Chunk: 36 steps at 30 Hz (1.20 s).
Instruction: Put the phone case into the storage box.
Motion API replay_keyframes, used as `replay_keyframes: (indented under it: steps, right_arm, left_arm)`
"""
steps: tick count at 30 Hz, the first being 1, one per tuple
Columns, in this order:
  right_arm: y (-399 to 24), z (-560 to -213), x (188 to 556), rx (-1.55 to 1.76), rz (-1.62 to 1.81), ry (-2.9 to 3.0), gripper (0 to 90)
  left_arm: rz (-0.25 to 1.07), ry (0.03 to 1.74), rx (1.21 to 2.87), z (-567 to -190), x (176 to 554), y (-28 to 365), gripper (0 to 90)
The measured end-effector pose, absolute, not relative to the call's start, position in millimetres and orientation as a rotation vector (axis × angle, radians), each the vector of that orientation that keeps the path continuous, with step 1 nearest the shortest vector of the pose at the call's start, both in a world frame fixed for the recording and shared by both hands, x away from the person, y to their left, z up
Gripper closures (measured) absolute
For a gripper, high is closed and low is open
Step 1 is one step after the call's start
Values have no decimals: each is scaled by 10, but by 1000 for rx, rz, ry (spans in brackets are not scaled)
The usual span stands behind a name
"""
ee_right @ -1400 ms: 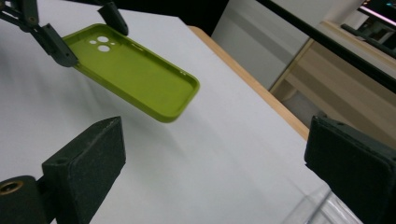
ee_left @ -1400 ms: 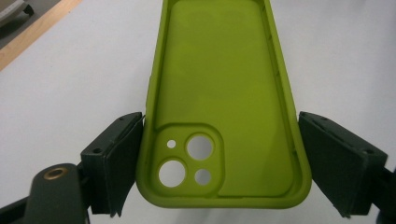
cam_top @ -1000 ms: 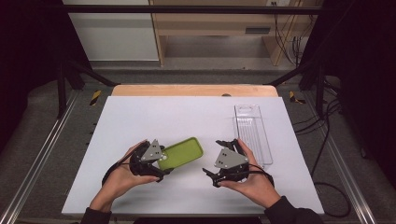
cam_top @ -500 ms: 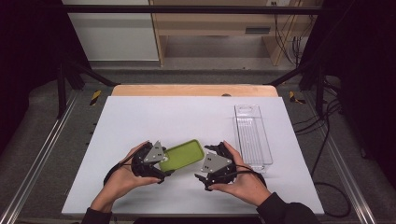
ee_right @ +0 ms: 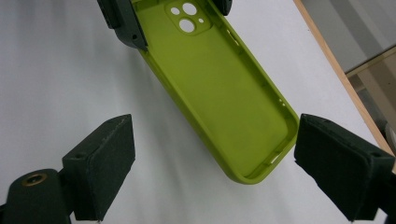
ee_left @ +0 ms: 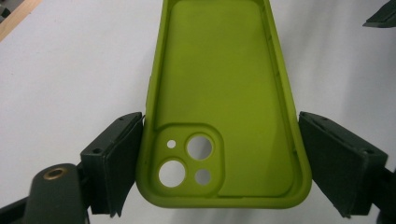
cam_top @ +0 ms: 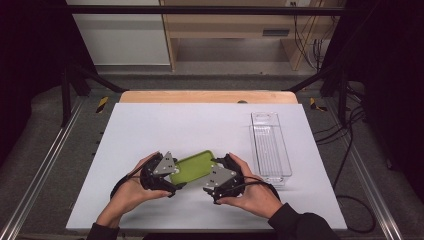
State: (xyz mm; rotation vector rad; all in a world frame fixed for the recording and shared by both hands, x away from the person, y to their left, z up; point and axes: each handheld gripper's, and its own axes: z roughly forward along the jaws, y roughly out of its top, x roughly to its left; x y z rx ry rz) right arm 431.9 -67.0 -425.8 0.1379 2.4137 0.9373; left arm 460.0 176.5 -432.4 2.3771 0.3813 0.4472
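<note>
A lime-green phone case [cam_top: 192, 167] lies hollow side up, low over the white table [cam_top: 175, 120], between my two hands. My left gripper [cam_top: 173, 173] is shut on its camera-hole end, a pad pressing each long side [ee_left: 219, 93]. In the right gripper view the left gripper's fingers [ee_right: 123, 23] clamp that far end. My right gripper [cam_top: 214, 169] stands open around the other end of the phone case [ee_right: 219, 79]. Its jaws have just been closing. The right pad is near the case's corner, the left pad stands well off, and neither presses.
A clear, long plastic tray [cam_top: 270, 145] lies on the right part of the table, close behind my right hand. The table's wooden far edge [cam_top: 200, 96] runs across the back. Cables trail on the floor at the right.
My right hand has slid left from beside the tray to the phone case's free end, its jaws now around it. The left hand and the case have stayed put.
</note>
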Motion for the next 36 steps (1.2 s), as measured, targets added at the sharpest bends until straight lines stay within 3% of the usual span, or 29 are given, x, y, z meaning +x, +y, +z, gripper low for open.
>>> replay_keyframes:
  steps: [8,25,36]
  right_arm:
    - [-619,-4257,4322,110,926,2417,179]
    - [-342,-4312,4232,-90,821,2413,500]
    - [-172,-4333,4189,-269,685,2410,639]
  left_arm:
    - [447,377,2375,-4321,4600,1778,163]
    - [468,340,2391,-4264,4563,1785,163]
    - [479,326,2403,-4261,4552,1777,163]
